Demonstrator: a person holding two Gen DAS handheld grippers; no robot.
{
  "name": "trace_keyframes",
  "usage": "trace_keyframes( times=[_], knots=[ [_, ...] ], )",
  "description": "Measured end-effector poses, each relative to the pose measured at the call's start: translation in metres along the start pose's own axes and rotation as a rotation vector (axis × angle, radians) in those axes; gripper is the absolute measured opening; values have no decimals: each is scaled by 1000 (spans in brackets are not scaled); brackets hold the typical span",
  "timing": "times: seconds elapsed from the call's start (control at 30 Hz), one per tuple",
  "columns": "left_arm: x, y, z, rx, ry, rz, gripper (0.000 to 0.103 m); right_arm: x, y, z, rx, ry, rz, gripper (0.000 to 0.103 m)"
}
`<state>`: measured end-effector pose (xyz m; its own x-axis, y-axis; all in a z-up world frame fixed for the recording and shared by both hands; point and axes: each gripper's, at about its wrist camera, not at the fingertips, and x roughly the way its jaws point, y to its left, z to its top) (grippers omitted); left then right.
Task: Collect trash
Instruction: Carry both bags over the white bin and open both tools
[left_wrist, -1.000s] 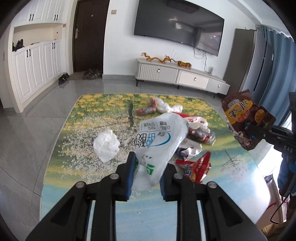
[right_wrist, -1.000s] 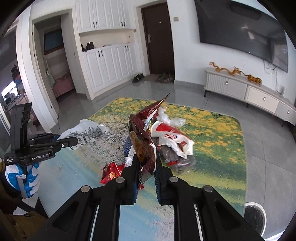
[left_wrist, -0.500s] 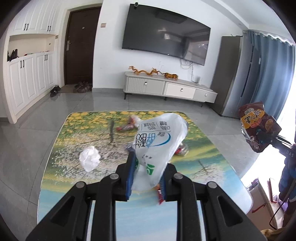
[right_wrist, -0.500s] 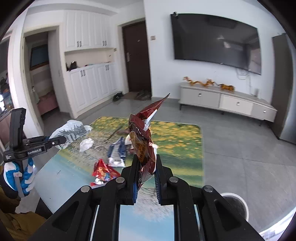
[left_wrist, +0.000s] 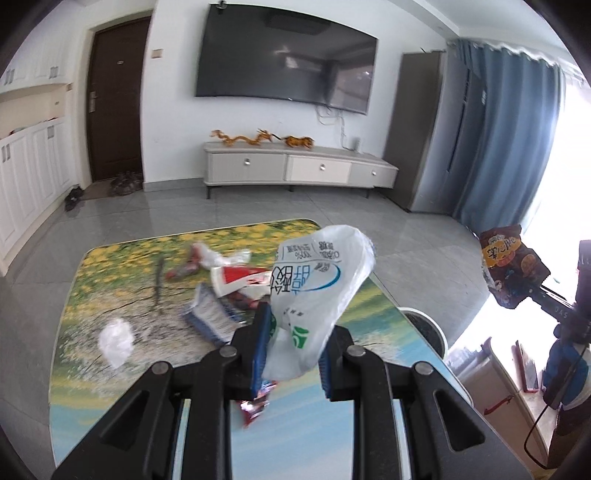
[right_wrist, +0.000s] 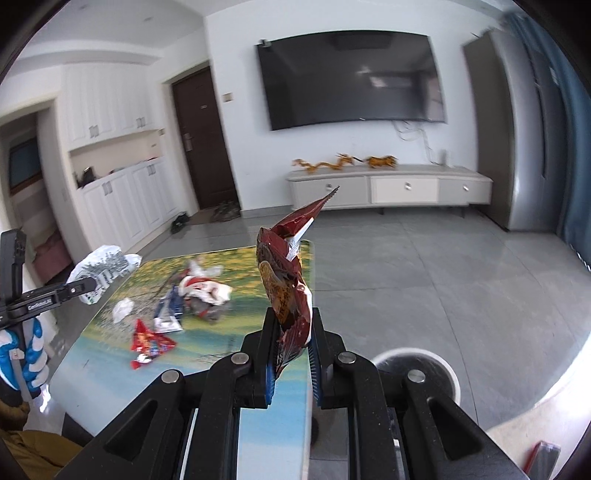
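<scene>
While pinched upright, white wrapper between left gripper pads

The desk carries a printed landscape: yellow blossom at the upper end, green and grey cracked ground mid-frame, pale blue at the lower end. The milk pouch at centre is white with blue lettering and a green mark. The snack bag at centre of the right wrist view is dark red with an orange-brown picture and a silvery inside. A red wrapper lies at lower left. The crumpled tissue is white. Both grippers' fingers are black with blue pads. The bin rim is white.
</scene>
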<state>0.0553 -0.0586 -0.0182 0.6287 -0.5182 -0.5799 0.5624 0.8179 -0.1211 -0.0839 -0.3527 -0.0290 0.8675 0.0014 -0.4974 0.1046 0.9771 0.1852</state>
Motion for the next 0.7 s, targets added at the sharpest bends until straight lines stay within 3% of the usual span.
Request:
trace_keyframes(
  times=[0.37,0.7],
  knots=[
    [84,-104,33,162,106,-104,22,16,-80,-29,197,47,-99,14],
    [192,-202,34,276,265,-194,22,43,-138,-49,330,128,-166,14]
  ],
)
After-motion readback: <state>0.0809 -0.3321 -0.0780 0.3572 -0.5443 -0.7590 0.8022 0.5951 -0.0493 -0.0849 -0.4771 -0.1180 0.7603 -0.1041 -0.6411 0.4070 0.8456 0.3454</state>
